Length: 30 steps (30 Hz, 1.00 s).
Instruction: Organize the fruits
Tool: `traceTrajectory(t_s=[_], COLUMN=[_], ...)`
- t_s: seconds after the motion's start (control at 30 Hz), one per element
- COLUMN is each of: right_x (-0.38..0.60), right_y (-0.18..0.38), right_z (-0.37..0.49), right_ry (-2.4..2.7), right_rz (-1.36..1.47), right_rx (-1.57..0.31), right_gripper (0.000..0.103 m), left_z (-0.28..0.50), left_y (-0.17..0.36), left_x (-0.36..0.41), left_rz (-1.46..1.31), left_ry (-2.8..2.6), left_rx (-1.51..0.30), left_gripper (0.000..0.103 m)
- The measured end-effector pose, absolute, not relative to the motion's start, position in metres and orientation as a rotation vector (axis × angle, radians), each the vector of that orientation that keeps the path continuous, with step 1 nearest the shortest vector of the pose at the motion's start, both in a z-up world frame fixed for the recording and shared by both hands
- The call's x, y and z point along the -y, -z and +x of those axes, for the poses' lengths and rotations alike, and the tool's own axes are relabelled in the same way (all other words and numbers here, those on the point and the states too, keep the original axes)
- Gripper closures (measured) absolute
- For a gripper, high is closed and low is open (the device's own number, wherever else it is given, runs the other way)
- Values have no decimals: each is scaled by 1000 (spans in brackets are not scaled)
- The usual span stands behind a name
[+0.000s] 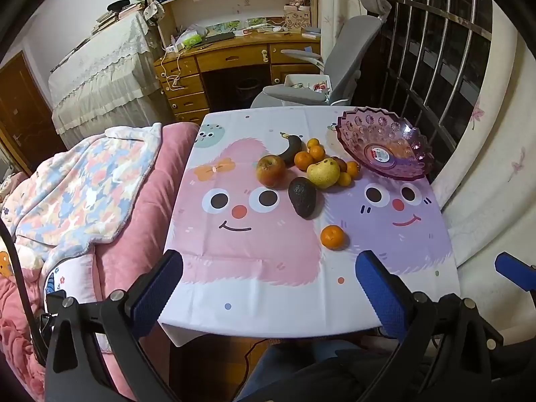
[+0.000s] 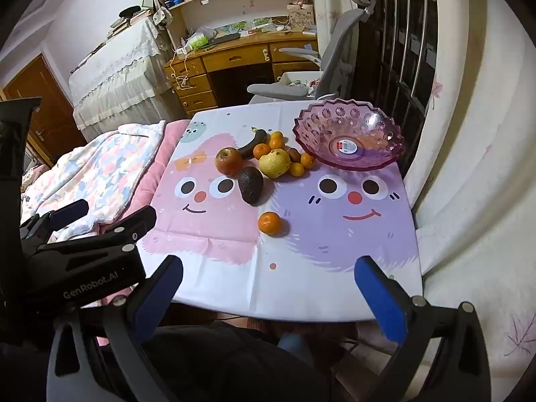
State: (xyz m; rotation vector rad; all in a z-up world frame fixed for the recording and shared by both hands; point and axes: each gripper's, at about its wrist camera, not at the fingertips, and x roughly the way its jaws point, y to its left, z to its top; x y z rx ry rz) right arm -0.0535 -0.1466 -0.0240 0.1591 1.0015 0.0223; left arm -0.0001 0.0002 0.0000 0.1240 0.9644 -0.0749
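1. My left gripper [image 1: 268, 294] has its jaws spread as wide as they go, with nothing between the blue pads. It hangs over the near edge of the table, angled down toward the cloth.
2. My right gripper [image 2: 269, 293] is the same: jaws fully apart, holding nothing, tilted down over the near edge.
3. From the right wrist view I see my left gripper's black body off to the left, just beside my own left finger.
4. The landmark I go by is the purple bowl [image 1: 385, 144], standing on the far right part of the cartoon tablecloth [image 1: 254, 268]. I see only a label sticker inside it.
5. Nearest my jaws lies a lone mandarin [image 1: 332, 237], alone on the cloth, well nearer me than the bowl and to its left.
6. The avocado [image 1: 302, 196] lies between that mandarin and the fruit cluster, left of the bowl.
7. A yellow pear [image 1: 323, 173] sits just left of the bowl's near rim, with small mandarins [image 1: 348, 174] packed between pear and bowl.
8. The apple [image 1: 270, 171] sits farther left of the bowl, beyond the pear.
9. A blackened banana [image 1: 292, 149] lies behind the apple, left of the bowl, beside more mandarins.
10. A pink blanket [image 1: 134, 201] borders the table on the side away from the bowl.
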Motion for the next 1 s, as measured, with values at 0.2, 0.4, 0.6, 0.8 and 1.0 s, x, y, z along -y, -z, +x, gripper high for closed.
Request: traceTrajectory(t_s=[0.2,0.4,0.6,0.8,1.0], right_x=[148,148,149,150,151], right_y=[25,26,26,26,25], right_z=[-49,-44,-38,-36,-36], right_ry=[-22,-21,-20,-19,-19], right_rz=[159,157,157,157,158], right_rx=[-1001,-1004,-1007,-1010,-1012], right_gripper=[0,0,0,0,0], left_z=[-2,-1,0,1,5], left_y=[-1,0,0,0,4], left_x=[0,-1,-1,0,2], left_rz=[124,122,125,125,125], left_ry=[76,76,77,78,77], left_rx=[-964,-972,-978,-981,-981], left_gripper=[1,1,1,1,1])
